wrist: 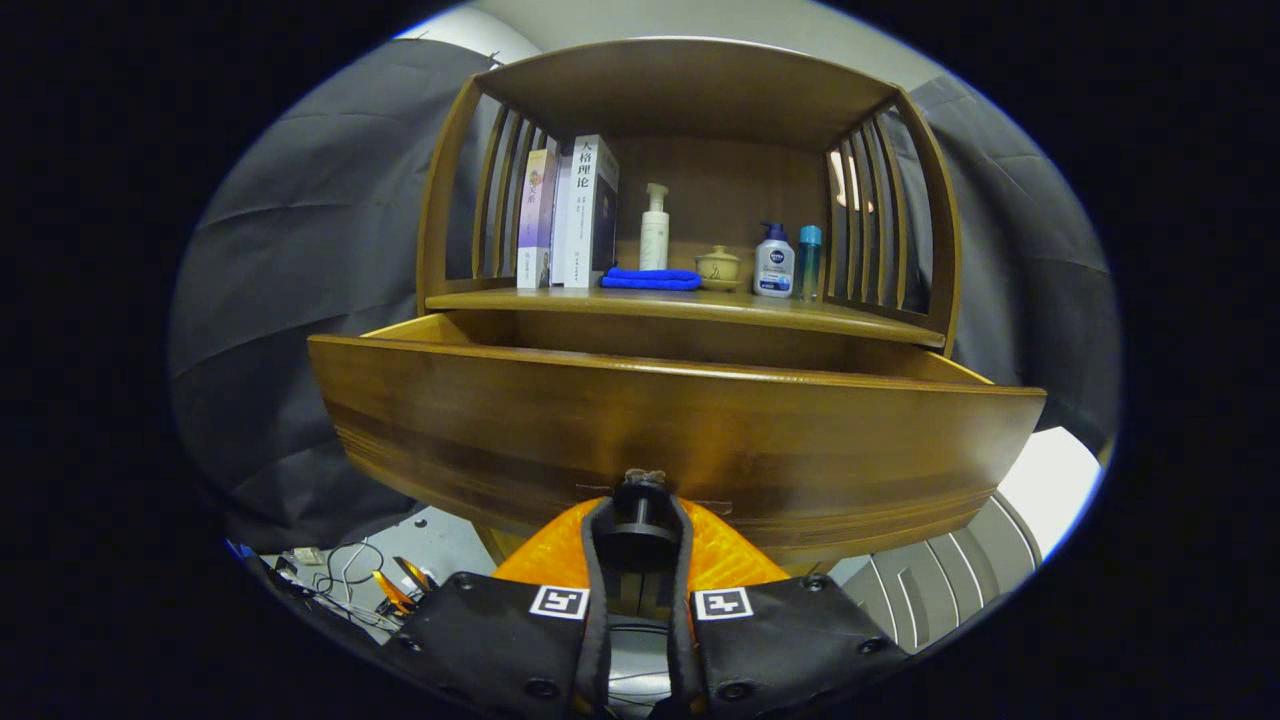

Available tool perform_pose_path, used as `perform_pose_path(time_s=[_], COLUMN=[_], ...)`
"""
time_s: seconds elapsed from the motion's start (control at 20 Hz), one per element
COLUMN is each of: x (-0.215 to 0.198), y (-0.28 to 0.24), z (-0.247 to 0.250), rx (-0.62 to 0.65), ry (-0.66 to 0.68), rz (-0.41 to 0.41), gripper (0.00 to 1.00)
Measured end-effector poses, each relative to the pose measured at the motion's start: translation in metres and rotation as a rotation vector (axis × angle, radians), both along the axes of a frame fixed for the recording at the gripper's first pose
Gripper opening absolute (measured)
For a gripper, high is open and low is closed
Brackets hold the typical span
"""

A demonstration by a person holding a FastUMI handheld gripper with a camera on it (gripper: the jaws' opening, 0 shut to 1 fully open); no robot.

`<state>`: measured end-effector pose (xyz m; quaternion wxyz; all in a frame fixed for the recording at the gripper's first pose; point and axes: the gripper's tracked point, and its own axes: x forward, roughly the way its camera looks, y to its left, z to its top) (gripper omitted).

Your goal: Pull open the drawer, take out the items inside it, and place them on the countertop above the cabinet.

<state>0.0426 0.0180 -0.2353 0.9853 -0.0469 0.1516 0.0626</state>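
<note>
While tongs [640,515] grip one knob [640,487], one drawer [680,440] open.

The gripper [640,520] has black screw-fastened plates, each bearing a square black-and-white marker, over a ribbed orange body.

Tall white hardback book [592,210] on wooden shelf [700,308]: spine reads 人格理论. Print on the other bks & bottles is too small to read. Gripper [640,520], fingers clamped on dark round drawer knob [641,487], carries two square b/w coded tags [559,601], no txt.
</note>
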Motion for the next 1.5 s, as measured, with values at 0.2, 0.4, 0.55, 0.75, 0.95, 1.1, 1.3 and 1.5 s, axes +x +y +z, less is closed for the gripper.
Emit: perform_pose_path(time_s=[0.2,0.4,0.55,0.75,0.95,1.1,1.3,1.5], x=[-0.003,-0.024,-0.023,-0.024,-0.029,-0.041,-0.053,-0.051], y=[0.0,-0.001,-0.001,0.003,0.001,-0.004,-0.011,-0.019], z=[-0.001,-0.002,0.0,0.0,0.0,0.012,0.045,0.084], rx=[-0.01,-0.012,-0.019,-0.028,-0.019,-0.028,-0.011,0.037], ry=[0.012,0.016,0.013,0.031,0.071,0.062,0.046,0.08], rz=[0.009,0.015,0.013,0.027,0.048,0.06,0.066,0.055], gripper=[0.25,0.24,0.24,0.28,0.5,0.8,1.0,1.0])
